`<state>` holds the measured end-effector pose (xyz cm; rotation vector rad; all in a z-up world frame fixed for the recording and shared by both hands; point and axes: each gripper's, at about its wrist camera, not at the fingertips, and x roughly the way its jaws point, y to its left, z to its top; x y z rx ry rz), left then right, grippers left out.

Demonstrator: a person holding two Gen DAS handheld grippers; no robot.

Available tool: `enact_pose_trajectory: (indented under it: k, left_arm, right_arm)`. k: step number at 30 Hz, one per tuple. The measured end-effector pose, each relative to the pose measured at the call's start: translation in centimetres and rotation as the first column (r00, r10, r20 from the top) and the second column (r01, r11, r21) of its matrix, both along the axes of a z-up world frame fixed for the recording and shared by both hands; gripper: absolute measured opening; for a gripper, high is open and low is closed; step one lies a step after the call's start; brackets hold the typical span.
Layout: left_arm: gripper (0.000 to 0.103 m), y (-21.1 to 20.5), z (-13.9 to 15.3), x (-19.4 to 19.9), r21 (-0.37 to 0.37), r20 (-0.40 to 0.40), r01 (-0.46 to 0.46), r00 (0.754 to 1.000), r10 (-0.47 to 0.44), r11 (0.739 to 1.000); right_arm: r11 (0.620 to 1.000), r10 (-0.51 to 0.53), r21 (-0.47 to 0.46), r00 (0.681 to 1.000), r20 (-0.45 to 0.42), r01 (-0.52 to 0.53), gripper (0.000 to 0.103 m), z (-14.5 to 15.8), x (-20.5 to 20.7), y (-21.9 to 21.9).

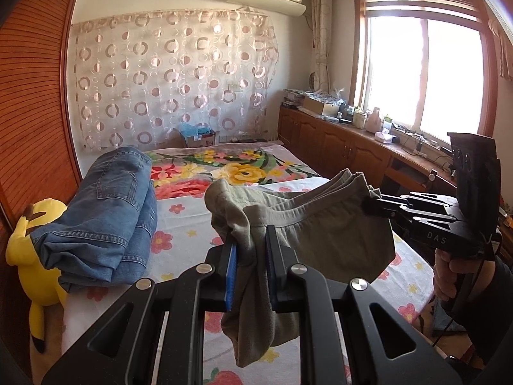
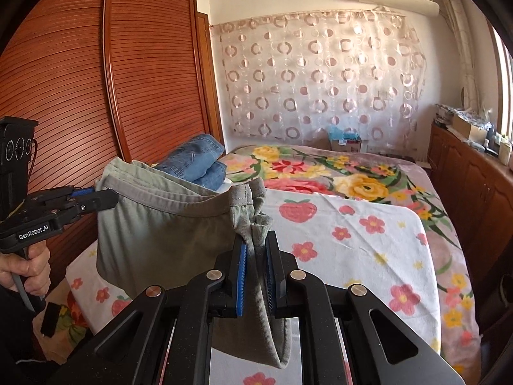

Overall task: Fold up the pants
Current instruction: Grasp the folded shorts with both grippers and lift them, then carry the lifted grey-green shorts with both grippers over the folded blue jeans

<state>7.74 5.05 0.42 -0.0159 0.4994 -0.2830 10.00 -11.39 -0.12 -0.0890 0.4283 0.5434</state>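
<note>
Pants hung above the bed, stretched between left gripper and right gripper, fingers pinching opposite waistband corners to spread cloth flat for folding.

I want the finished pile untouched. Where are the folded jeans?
The jeans lie on the bed's left edge in the left wrist view, beside the yellow plush and the wardrobe.
</note>
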Motion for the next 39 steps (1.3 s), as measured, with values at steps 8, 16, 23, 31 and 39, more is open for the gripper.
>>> enact_pose_trajectory:
  k: [8,16,23,31,39]
  left_arm:
    - [0.017,2.4,-0.5,0.9,0.011,0.000,-0.063,0.998,0.063,0.998]
    - [0.017,5.3,-0.7,3.8,0.009,-0.008,-0.125,0.992,0.125,0.992]
    - [0.016,8.1,1.5,5.8,0.012,0.037,-0.191,0.981,0.190,0.982]
    - [0.016,11.4,2.2,8.7,0.008,0.063,-0.274,0.960,0.273,0.962]
    - [0.016,15.1,0.6,10.9,-0.023,0.041,-0.354,0.934,0.355,0.935]
  right_arm:
    - [0.997,0.062,-0.043,0.998,0.024,-0.061,0.011,0.3,3.0,2.9]
    - [0.989,0.131,-0.083,0.990,0.054,-0.126,0.011,0.9,8.5,6.4]
    - [0.976,0.212,-0.074,0.970,0.118,-0.205,0.011,3.6,14.0,9.4]
    - [0.961,0.271,-0.088,0.952,0.144,-0.261,0.011,4.9,21.0,13.2]
    - [0.942,0.331,-0.104,0.933,0.138,-0.319,0.011,4.0,27.3,16.7]
